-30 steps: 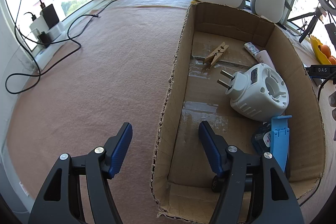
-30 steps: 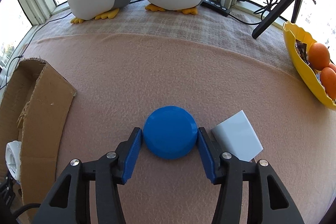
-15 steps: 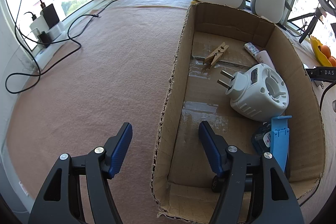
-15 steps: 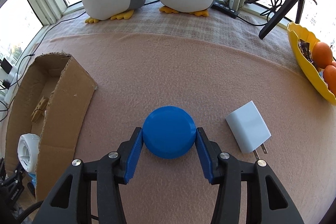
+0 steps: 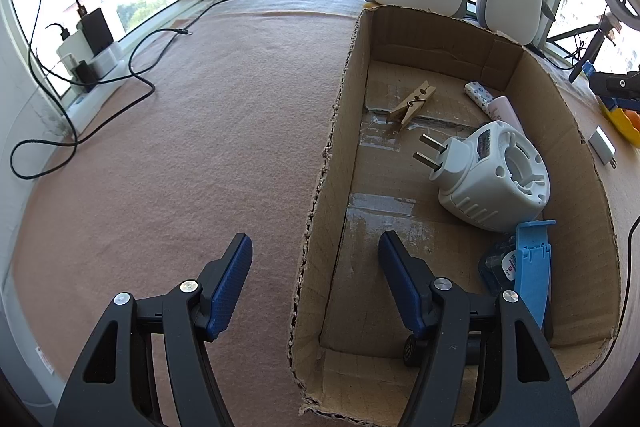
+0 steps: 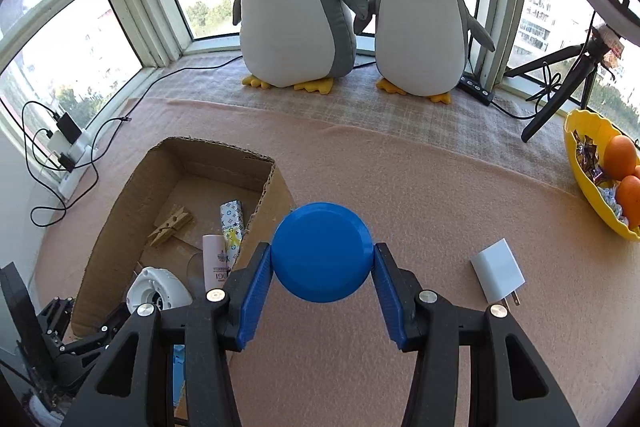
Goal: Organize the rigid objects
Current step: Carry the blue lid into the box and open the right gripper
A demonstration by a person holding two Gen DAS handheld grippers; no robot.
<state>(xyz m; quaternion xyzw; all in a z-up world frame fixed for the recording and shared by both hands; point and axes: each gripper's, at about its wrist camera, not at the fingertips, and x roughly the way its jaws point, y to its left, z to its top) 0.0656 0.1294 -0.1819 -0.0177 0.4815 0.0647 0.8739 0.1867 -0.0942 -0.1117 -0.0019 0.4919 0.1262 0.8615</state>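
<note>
left tongs [image 5: 314, 281]: agape, empty | right tongs [image 6: 322, 267]: clamped, tilted down

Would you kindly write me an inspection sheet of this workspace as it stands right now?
Surface: pink blanket, wrinkle-free.
Job's things: cardboard box holds clothespin, white plug-in device, blue clip, tubes; blue lid in right gripper; white charger on blanket.
Clutter: two plush penguins, yellow fruit bowl.
Grippers: left gripper open, straddling the box wall; right gripper shut on lid.
Cables: black cords to power strip at the window.
Surroundings: windows, tripod.
</note>
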